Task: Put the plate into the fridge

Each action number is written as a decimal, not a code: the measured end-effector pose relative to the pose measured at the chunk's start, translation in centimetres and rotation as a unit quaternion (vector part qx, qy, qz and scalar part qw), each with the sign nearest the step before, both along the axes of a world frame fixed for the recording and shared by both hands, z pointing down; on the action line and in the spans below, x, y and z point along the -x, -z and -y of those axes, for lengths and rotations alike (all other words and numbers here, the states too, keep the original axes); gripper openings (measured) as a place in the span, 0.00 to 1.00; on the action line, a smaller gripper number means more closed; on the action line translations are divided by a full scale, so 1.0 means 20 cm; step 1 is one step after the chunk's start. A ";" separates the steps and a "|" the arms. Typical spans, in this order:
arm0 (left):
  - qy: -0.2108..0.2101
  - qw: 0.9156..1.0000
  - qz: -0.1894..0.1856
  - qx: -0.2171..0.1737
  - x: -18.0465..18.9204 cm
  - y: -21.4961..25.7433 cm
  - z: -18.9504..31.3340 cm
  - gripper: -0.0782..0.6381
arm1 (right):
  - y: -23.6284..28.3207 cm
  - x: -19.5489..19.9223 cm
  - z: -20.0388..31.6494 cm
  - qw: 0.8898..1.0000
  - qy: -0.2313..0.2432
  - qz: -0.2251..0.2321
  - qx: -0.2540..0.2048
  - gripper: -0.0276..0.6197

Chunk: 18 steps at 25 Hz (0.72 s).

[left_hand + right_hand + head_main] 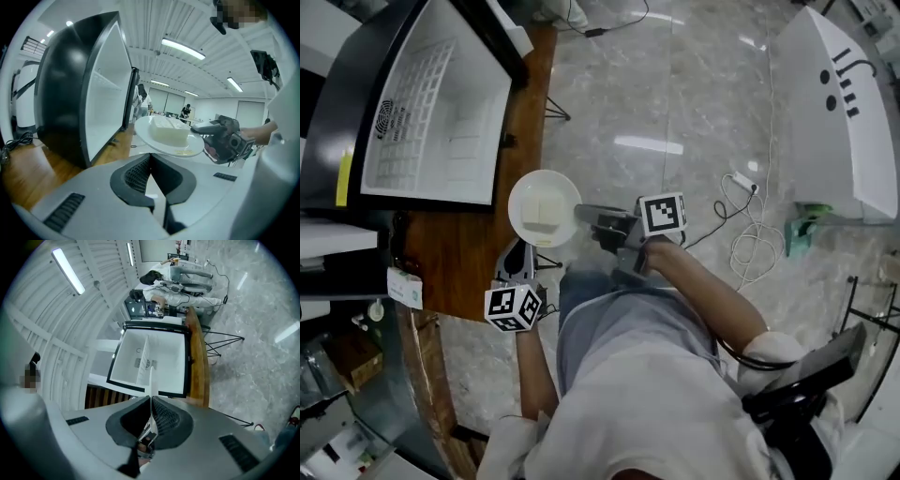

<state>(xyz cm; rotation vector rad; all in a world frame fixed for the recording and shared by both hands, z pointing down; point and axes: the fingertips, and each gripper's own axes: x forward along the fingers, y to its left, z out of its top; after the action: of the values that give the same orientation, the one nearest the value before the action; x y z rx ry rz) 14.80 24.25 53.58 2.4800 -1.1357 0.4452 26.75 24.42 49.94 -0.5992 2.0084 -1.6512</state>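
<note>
The white plate (525, 192), bearing a pale rectangular block (547, 214), is held in the air at the edge of the wooden table (455, 267); the right gripper (581, 215) pinches its rim at the plate's 3 o'clock, jaws tight on the thin edge; the left gripper (520, 248) is near the plate's 6 o'clock, apart from it, jaws closed together on nothing; the open fridge (431, 103) stands on the table at the plate's 10 o'clock, its white interior showing.
</note>
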 end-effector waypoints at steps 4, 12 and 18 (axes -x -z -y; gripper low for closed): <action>0.011 0.999 -0.009 -0.030 -0.35 0.23 0.28 0.13 | 0.23 -0.34 0.27 1.000 -0.002 0.005 -0.017 0.08; 0.090 0.991 0.005 -0.101 -0.55 0.37 0.92 0.13 | 0.35 -0.59 0.91 0.999 0.020 -0.005 -0.039 0.08; 0.101 0.991 0.003 -0.083 -0.64 0.35 1.23 0.13 | 0.41 -0.56 1.27 0.997 0.049 -0.023 -0.062 0.08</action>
<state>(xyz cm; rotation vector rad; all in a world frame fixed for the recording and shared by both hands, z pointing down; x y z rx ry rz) 27.65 -0.26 46.55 2.4665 -1.4630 0.3120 37.98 -0.90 41.68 -0.5054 2.1861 -1.5655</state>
